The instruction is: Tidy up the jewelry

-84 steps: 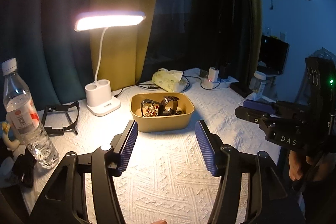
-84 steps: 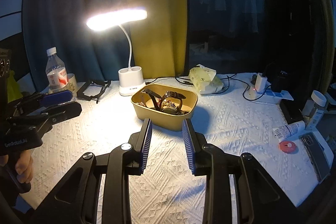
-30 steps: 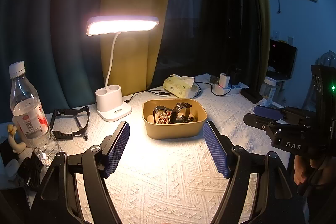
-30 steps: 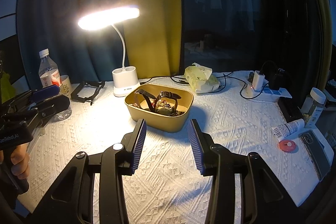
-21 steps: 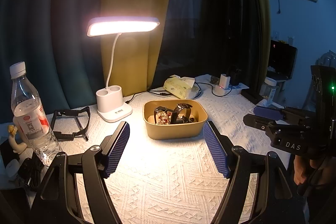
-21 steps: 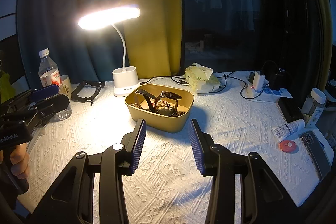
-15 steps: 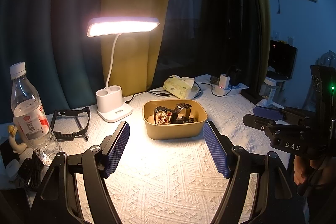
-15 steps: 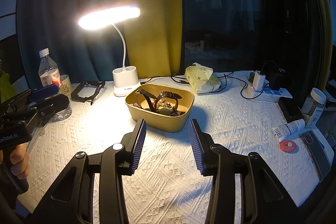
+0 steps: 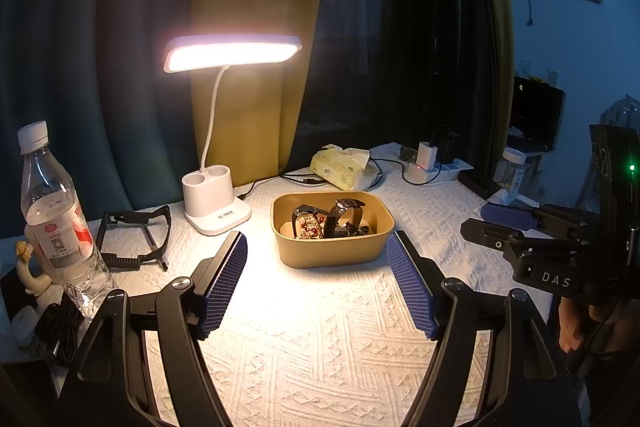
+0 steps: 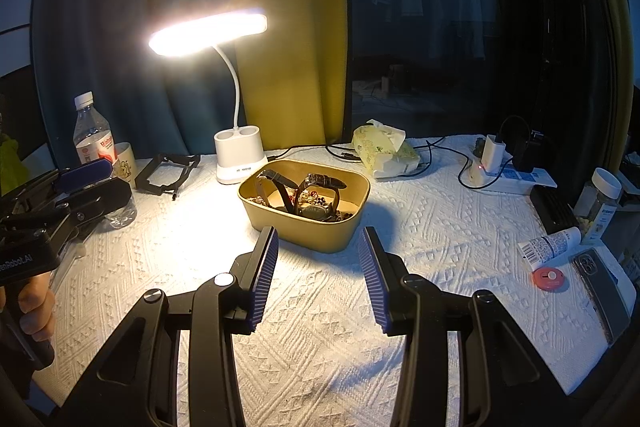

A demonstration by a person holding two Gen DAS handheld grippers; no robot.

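While the left gripper (image 9: pixel 318 283) hangs wide open and empty above the white cloth (image 9: pixel 320 339), the yellow box (image 9: pixel 332 251) of watches (image 9: pixel 344 213) sits just beyond its fingertips, right of the lamp (image 9: pixel 216 203).

From the right wrist, the right gripper (image 10: pixel 318 277) gapes empty too, just short of the box (image 10: pixel 308 227).

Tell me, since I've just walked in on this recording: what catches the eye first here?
The lit desk lamp glows over the back of the white-clothed table. In its light sits a tan tray holding watches and tangled jewelry, just ahead of both open, empty claws: the left claw and the right claw. A water bottle stands at the left edge.
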